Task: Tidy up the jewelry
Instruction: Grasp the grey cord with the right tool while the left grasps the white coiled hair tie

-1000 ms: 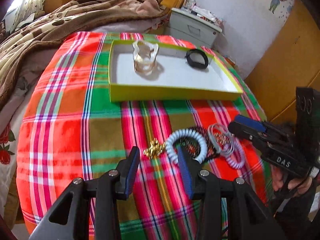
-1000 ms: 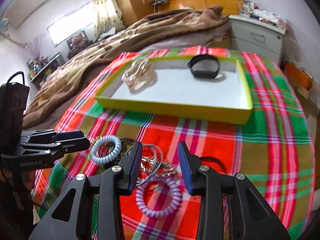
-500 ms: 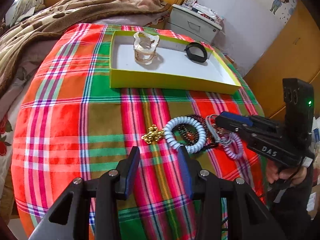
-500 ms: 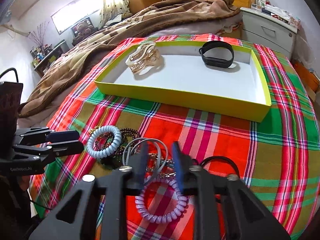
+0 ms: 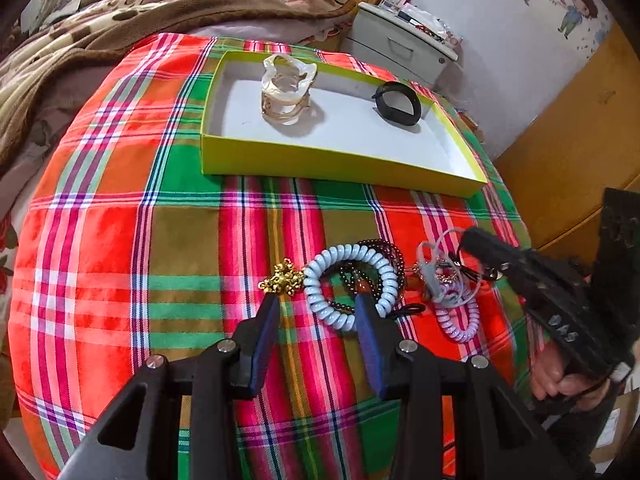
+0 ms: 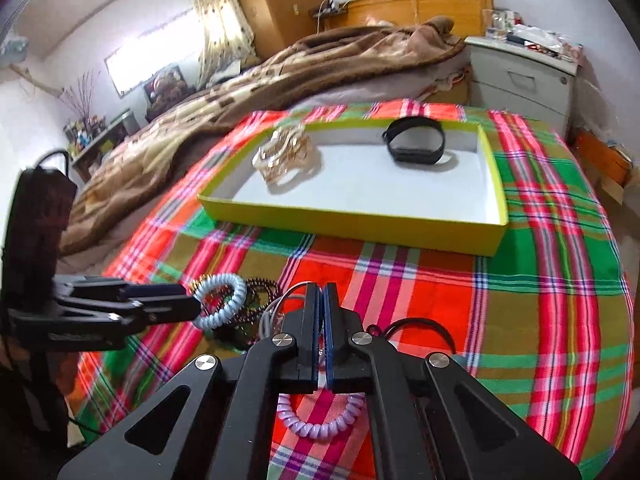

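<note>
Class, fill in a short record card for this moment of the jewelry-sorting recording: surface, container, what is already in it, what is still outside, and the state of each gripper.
surface: plaid cloth
container: yellow tray, white inside
in tray: clear-and-gold bangles; black band
outside tray: pale blue coil tie, gold charm, dark bead bracelet, lilac coil tie, thin grey loops, tangled together
left gripper: open, above the pale blue coil tie
right gripper: jaws closed at the grey loops; grasp not clearly visible

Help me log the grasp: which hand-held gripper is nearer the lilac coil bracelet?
Right. The right hand-held gripper is shut directly over the lilac coil bracelet, among the jewelry beside it. The left hand-held gripper is open and sits farther left, straddling the pale blue coil bracelet.
</note>
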